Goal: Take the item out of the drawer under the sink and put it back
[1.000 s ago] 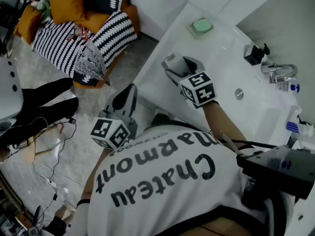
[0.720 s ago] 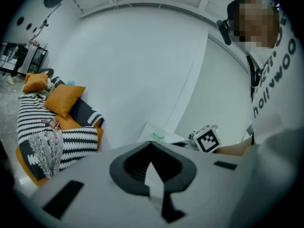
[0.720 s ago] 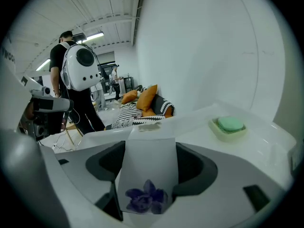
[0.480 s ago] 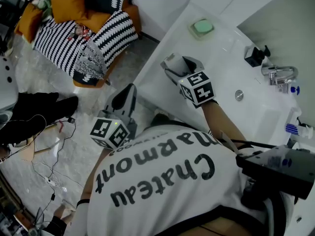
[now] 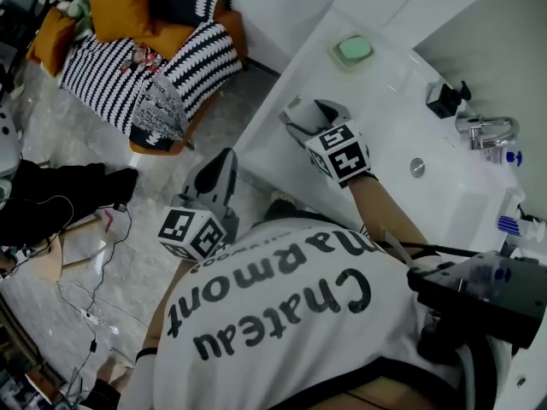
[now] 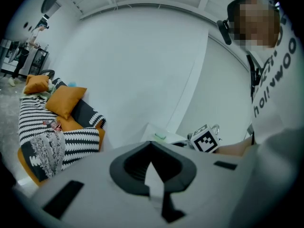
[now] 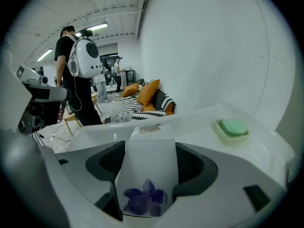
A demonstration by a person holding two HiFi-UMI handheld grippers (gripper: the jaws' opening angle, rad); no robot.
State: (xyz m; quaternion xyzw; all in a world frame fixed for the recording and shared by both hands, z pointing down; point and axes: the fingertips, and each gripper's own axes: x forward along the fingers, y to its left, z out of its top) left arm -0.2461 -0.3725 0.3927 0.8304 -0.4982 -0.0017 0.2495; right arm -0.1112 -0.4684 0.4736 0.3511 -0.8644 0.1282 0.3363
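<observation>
1. The white worktop (image 5: 385,118) stands right of the striped sofa with orange cushions (image 5: 145,67).
2. The green soap in its dish (image 5: 351,49) sits at the worktop's far corner, and the chrome tap (image 5: 485,129) on its right.
3. The right gripper (image 5: 297,116), with a white paper carton (image 7: 148,175) between its jaws, is over the worktop's left edge.

Head cam down; other 2 face sofa (image 7: 145,101).

text="Chateau Marmont" | on=white shirt (image 5: 256,361) | also="hollywoo", shirt front, cut off

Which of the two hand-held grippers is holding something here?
The right hand-held gripper: its jaws clamp a white packet with a purple print. The left hand-held gripper has its jaws together with nothing between them.
</observation>
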